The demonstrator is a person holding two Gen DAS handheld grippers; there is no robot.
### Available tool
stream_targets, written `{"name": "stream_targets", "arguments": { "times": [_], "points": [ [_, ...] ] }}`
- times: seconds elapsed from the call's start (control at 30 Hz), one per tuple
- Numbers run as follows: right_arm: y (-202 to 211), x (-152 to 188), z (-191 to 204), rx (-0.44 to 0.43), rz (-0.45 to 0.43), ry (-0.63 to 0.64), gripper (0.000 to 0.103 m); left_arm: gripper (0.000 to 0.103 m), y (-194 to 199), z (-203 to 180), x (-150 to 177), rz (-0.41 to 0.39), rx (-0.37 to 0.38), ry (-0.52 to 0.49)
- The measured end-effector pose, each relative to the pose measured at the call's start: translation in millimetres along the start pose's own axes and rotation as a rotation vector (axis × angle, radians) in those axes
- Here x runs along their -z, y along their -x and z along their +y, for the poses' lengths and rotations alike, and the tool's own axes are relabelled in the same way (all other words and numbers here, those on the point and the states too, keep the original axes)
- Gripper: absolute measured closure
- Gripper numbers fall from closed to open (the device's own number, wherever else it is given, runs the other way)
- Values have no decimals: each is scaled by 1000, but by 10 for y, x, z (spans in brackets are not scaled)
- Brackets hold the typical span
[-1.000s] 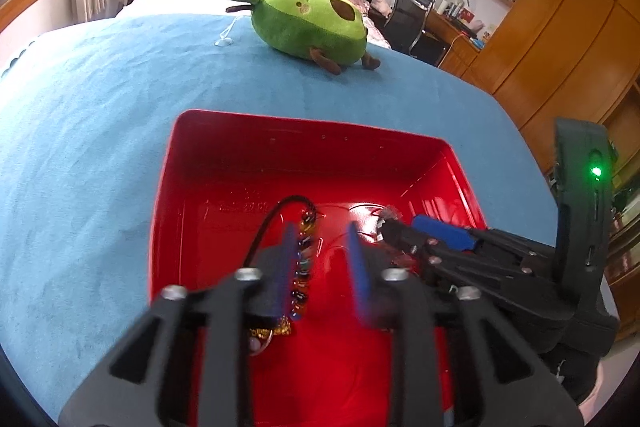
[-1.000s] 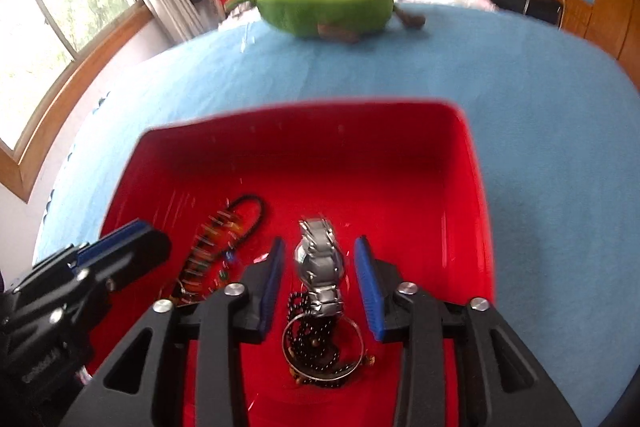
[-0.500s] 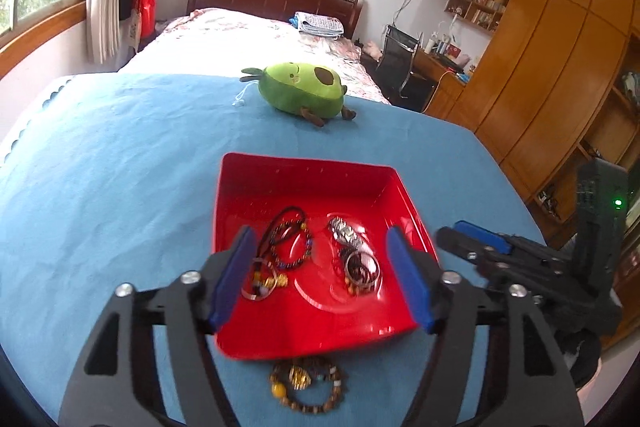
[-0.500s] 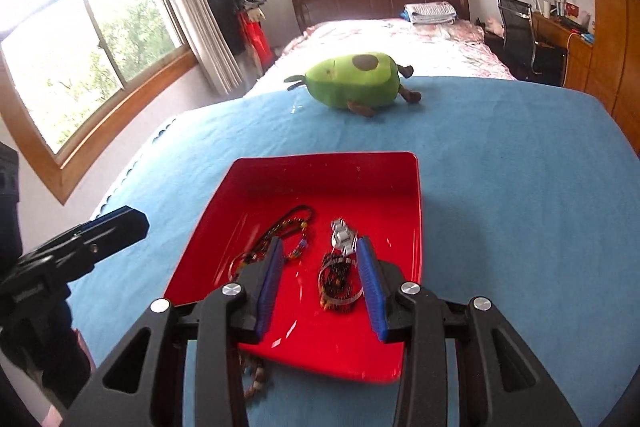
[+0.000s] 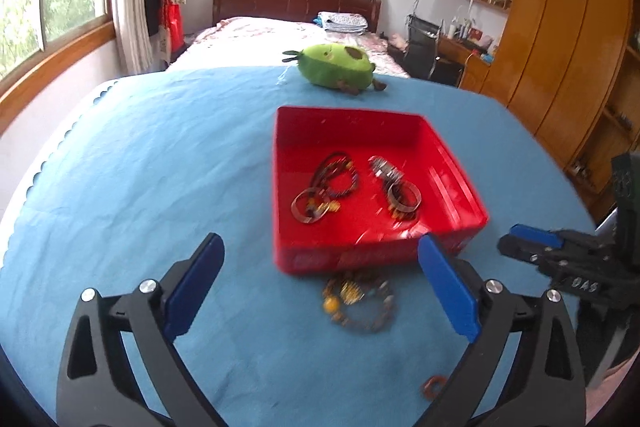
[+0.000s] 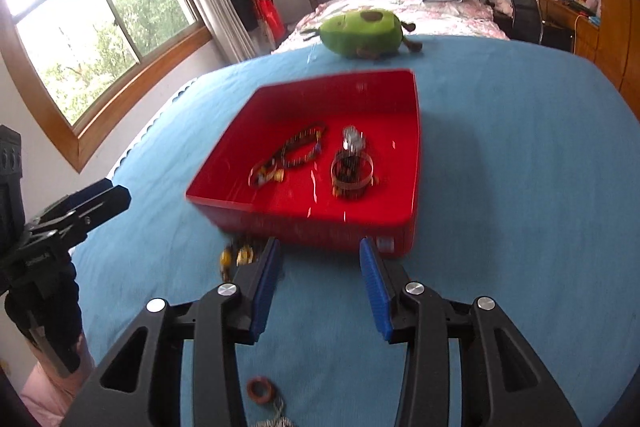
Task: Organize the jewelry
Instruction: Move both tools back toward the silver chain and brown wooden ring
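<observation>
Left wrist view. Against half a second ago the left gripper [image 5: 318, 277] sits farther back from the red tray [image 5: 456, 167]; its blue fingers [image 5: 192, 287] stand spread wider, holding nothing. Tray rests on the blue cloth [image 5: 160, 163]. Inside: a dark beaded bracelet [image 5: 336, 177] with a metal bangle [image 5: 308, 205] at the left, a silver watch [image 5: 386, 169] and another bangle [image 5: 405, 195] at the right. A beaded bracelet [image 5: 358, 301], blurred, lies on the cloth just in front of the tray's near wall, between the fingers. A small orange ring [image 5: 433, 385] lies nearer the camera. The right gripper [image 5: 532, 247] shows at the right edge, clear of the tray. Green avocado plush [image 5: 332, 67] sits beyond the tray.

Right wrist view. The right gripper [image 6: 320, 281] has also backed off; a second ago it was over the watch [image 6: 353, 141]. Its fingers are parted, empty, with tips just short of the tray [image 6: 414, 147]. The left finger partly hides the loose bracelet [image 6: 236, 257]. Orange ring [image 6: 261, 390] lies low between the arms. Left gripper [image 6: 100, 201] is at the left edge.
</observation>
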State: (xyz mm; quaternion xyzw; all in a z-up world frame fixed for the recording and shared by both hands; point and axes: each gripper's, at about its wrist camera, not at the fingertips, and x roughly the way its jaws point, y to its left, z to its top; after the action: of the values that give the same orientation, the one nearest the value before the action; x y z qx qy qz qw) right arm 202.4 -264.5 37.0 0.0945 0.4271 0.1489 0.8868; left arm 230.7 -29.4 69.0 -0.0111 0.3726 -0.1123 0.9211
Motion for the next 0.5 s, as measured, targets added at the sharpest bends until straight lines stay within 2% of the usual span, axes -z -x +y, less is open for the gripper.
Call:
{"name": "stream_targets", "arguments": {
  "times": [0.2, 0.5],
  "points": [
    [62, 340, 24, -15, 34, 0, 61, 6, 121, 130, 347, 20, -39, 13],
    [151, 828, 15, -31, 68, -13, 61, 6, 197, 181, 775, 41, -39, 49]
  ]
}}
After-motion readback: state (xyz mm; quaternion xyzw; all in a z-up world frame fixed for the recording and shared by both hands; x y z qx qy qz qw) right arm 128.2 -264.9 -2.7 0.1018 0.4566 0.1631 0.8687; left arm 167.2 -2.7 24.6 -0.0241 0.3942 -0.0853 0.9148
